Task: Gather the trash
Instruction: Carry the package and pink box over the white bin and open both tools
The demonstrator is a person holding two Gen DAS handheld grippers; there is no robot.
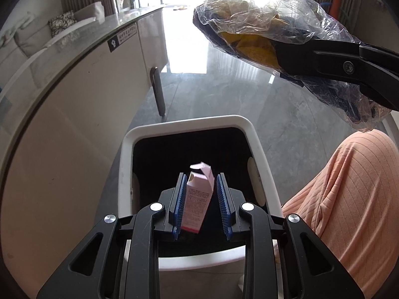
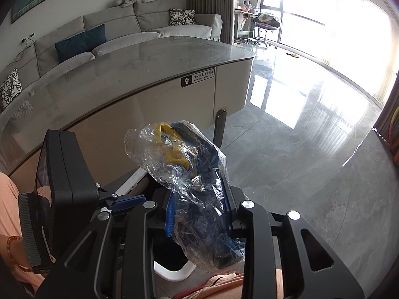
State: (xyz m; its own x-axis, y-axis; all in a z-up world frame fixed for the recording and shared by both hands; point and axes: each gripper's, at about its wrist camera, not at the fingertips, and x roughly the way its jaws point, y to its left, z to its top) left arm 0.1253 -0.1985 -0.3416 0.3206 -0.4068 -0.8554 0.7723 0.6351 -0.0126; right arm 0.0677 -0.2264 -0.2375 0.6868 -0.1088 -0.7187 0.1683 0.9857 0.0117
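Grey floor, bin (image 1: 259, 149) below; pink carton (image 1: 198, 196) loose between spread left gripper (image 1: 200, 199).

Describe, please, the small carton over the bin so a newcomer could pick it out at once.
Find the white-rimmed bin on the grey floor beside the counter. Above its black opening, between the left tool's blue pads, is a small pink carton. Unlike the crinkled clear bag, it is boxy with a torn-open top.

pink box (image 1: 198, 196) looks like thin matt cardboard; bag (image 2: 184, 174) is crinkly clear plastic, v shiny; bin rim (image 1: 251, 134) smooth white plastic; floor (image 2: 311, 154) glossy stone-look tile
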